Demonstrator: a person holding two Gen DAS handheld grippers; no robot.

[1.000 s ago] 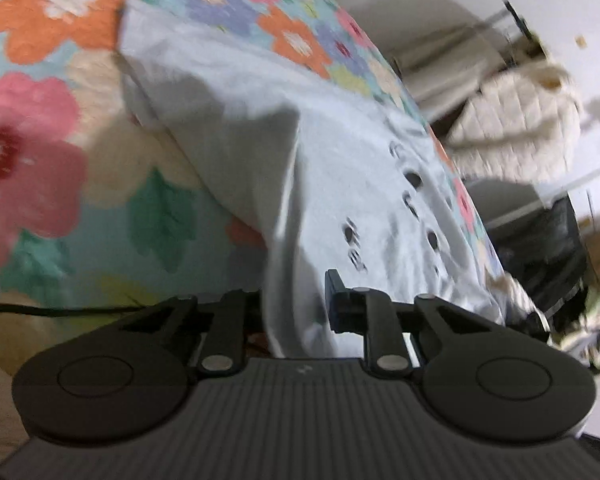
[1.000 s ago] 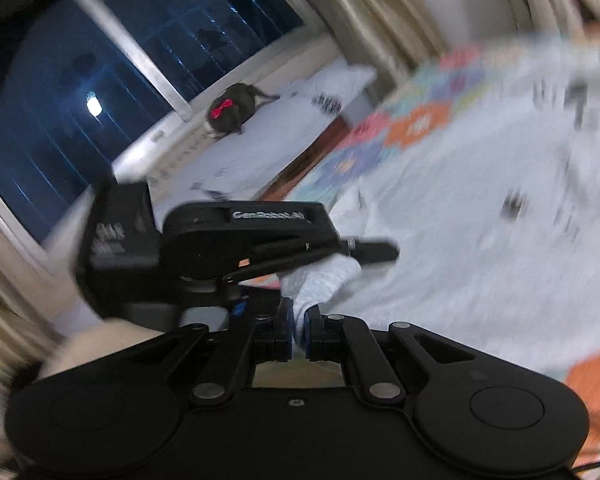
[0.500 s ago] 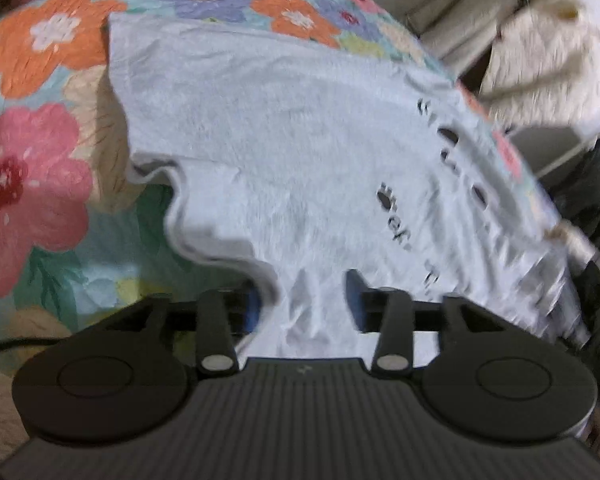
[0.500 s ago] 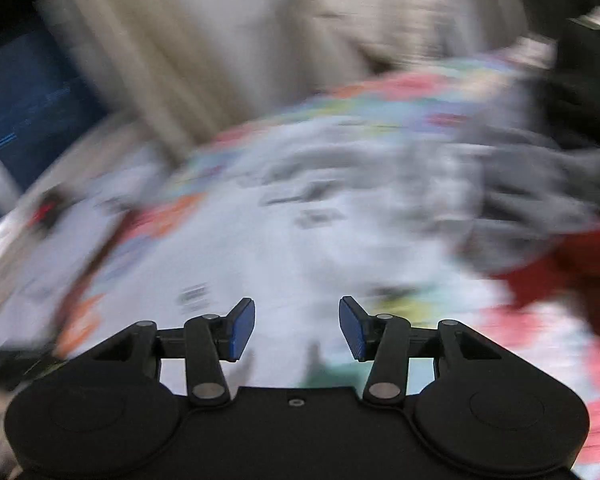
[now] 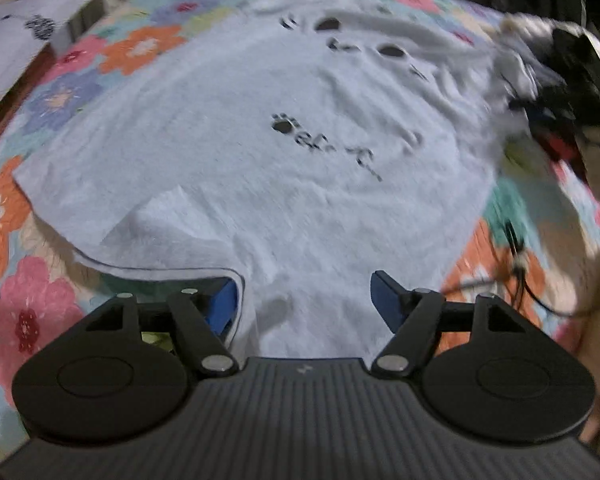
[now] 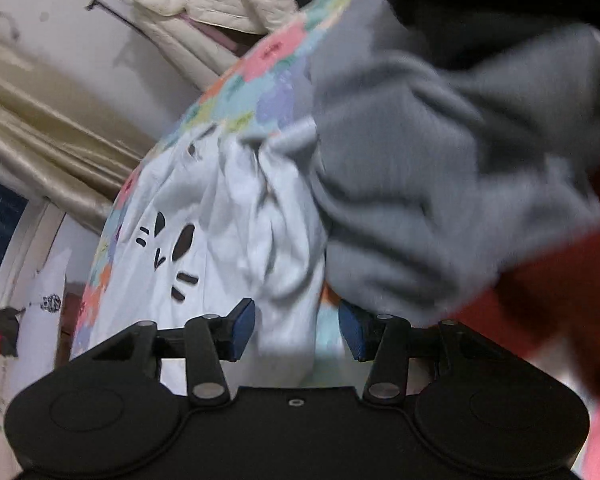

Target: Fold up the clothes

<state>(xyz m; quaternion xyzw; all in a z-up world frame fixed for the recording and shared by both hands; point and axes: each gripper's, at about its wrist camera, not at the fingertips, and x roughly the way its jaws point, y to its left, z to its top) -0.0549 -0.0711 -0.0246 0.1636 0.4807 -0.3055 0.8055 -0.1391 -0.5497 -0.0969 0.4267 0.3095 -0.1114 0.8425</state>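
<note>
Early stage, by my read: pale blue tee [image 5: 284,184] lies spread, print up, on the floral bed [image 5: 136,46] w/ no fold yet, grey garment [image 6: 440,168] heaped at its 2 o'clock, left gripper [image 5: 302,298] & right gripper [image 6: 296,324] fingers wide, holding nothing.

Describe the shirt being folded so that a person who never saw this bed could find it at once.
Start from the bed with the flower-patterned quilt. The pale T-shirt lies spread flat over its middle, in front of the open left gripper. Unlike the plain grey garment and the red one heaped beside it, it carries black cat-face and paw prints.
</note>
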